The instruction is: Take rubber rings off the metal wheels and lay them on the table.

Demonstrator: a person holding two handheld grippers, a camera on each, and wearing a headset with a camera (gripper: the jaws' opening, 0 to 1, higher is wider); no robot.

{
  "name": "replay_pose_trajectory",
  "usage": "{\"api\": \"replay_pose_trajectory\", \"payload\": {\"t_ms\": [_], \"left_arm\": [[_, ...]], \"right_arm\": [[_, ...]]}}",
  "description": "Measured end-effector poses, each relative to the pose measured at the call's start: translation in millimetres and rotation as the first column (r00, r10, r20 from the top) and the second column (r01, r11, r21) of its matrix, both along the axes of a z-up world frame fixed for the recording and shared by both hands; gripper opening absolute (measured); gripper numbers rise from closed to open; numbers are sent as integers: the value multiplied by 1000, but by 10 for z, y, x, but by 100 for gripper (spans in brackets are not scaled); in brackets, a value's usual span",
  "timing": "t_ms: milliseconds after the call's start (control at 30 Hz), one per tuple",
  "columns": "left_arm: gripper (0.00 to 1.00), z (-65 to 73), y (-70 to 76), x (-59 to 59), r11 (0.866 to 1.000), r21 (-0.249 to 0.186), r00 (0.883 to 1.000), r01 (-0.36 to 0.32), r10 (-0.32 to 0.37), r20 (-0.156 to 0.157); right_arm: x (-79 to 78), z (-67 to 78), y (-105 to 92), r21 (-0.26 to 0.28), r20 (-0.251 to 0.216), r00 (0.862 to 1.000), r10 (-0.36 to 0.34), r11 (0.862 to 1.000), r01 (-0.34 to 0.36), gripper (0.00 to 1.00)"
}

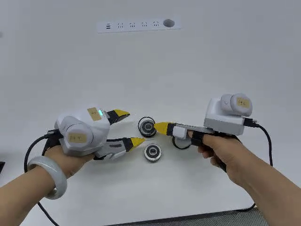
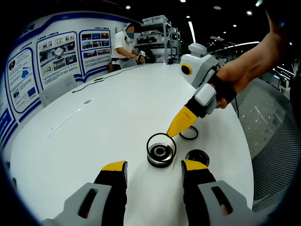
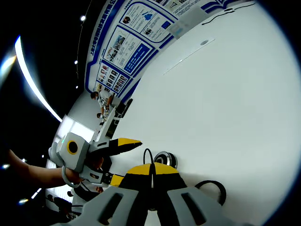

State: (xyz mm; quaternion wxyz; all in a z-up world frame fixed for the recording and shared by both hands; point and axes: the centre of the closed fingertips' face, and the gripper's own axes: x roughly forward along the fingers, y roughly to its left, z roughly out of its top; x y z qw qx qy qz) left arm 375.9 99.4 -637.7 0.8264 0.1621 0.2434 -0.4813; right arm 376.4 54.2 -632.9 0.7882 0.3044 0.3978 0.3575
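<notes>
Two wheels stand at the centre of the head view on the white table (image 1: 141, 188): the upper wheel (image 1: 147, 126) and, just below it, the lower wheel (image 1: 153, 152). The right gripper (image 1: 162, 128) comes in from the right with its fingers pinched shut on the upper wheel's ring (image 2: 160, 134). In the left gripper view that ring stands tilted, half lifted off the rim, so the pinch looks meant to peel it clear. The left gripper (image 1: 128, 127) hangs at the left, fingers (image 1: 120, 113) spread wide and touching neither wheel, probably ready to steady the upper one. A loose ring (image 1: 181, 148) lies flat under the right gripper, already off. Whether the lower wheel carries a ring I cannot tell.
</notes>
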Motion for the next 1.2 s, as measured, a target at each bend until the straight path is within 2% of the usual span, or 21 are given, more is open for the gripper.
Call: {"api": "replay_pose_trajectory", "payload": {"t_ms": [367, 733, 900, 1200], "left_arm": [[55, 35, 102, -43, 1000, -16, 1000, -24, 24, -2], [58, 53, 141, -84, 999, -12, 999, -39, 39, -7], [58, 53, 145, -93, 999, -8, 999, -40, 40, -7], [57, 50, 149, -96, 999, -7, 999, -40, 40, -9]], "right_arm": [[-75, 19, -131, -18, 4, 1000, -14, 1000, 14, 2], [-171, 7, -401, -37, -8, 998, -69, 997, 68, 2], [-191, -49, -589, -55, -18, 995, -94, 994, 93, 2], [-242, -138, -773, -83, -38, 991, -127, 989, 124, 2]]}}
